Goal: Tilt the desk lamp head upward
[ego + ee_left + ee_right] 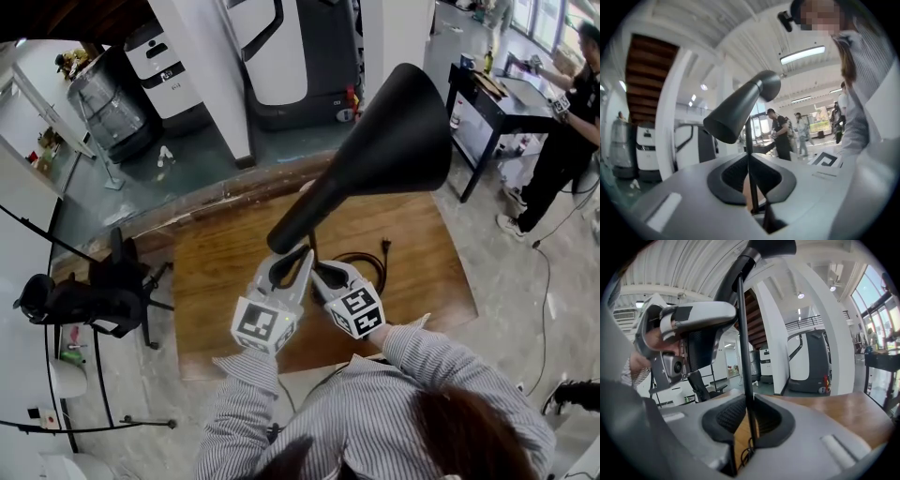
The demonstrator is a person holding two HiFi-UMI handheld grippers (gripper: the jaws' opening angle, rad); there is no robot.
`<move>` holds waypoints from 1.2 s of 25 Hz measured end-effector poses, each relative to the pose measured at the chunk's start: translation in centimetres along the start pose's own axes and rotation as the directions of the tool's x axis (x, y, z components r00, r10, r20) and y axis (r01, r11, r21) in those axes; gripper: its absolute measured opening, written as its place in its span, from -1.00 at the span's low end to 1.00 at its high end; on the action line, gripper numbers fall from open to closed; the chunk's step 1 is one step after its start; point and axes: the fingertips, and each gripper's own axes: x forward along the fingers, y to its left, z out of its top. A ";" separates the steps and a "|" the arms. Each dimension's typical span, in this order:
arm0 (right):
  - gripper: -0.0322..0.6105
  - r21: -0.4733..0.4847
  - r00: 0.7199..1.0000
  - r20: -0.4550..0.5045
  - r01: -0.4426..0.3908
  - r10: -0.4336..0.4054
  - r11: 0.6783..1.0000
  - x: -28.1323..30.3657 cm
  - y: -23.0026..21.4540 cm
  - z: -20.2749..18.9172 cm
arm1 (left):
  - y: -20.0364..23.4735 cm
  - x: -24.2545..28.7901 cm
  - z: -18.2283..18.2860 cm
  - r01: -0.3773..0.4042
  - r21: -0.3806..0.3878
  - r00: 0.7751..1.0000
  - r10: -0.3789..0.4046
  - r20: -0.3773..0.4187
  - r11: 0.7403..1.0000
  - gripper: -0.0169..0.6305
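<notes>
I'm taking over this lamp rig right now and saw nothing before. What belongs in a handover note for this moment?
Left gripper: jaws shut on the thin black stem of the black desk lamp.
Right gripper: jaws shut on the same stem, close beside the left.
Lamp: stands on the brown wooden table; its cone-shaped head slants above both grippers, neither touching it.
Done: stem gripped.
Left: move one gripper to the head and tilt it upward; how far it already tilts I cannot tell.
</notes>
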 end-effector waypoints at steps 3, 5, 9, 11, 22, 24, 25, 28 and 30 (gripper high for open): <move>-0.74 -0.016 1.000 -0.002 -0.013 0.013 1.000 0.0 0.1 0.1 | -0.6 -0.1 -0.4 -0.056 0.007 0.998 0.056 0.032 0.998 -0.98; -0.74 -0.026 1.000 -0.003 -0.023 0.023 0.999 0.0 -0.1 0.2 | -0.6 0.0 -1.2 -0.048 -0.025 0.999 0.048 0.004 0.999 -0.96; -0.74 -0.037 0.998 -0.009 -0.055 0.055 0.998 -0.6 -0.1 0.3 | -1.0 -0.6 -1.9 -0.069 -0.053 0.998 0.068 -0.018 0.996 -0.96; -0.74 -0.034 0.998 -0.011 -0.060 0.060 0.998 -0.8 -0.1 0.3 | -1.4 -0.8 -2.0 -0.075 -0.094 0.997 0.073 -0.017 0.993 -0.96; -0.74 -0.089 0.994 0.067 -0.082 0.088 0.993 -3.5 -0.1 2.8 | -1.3 -2.0 -3.5 -0.148 -0.240 0.989 0.142 -0.039 0.959 -0.81; -0.74 -0.083 0.993 0.085 -0.076 0.083 0.994 -4.7 0.0 3.2 | -2.0 -1.9 -3.7 -0.148 -0.281 0.989 0.145 -0.032 0.948 -0.81; -0.74 -0.082 0.992 0.095 -0.071 0.079 0.994 -5.3 0.1 3.4 | -2.4 -1.9 -3.8 -0.148 -0.298 0.989 0.146 -0.029 0.943 -0.82; -0.74 -0.082 0.989 0.127 -0.066 0.076 0.994 -7.2 0.9 4.3 | -3.4 -2.0 -4.8 -0.171 -0.334 0.985 0.164 -0.050 0.927 -0.94; -0.85 -0.083 0.988 0.140 -0.061 0.072 0.995 -8.4 1.2 4.7 | -4.0 -2.1 -5.8 -0.195 -0.341 0.981 0.176 -0.086 0.919 -0.94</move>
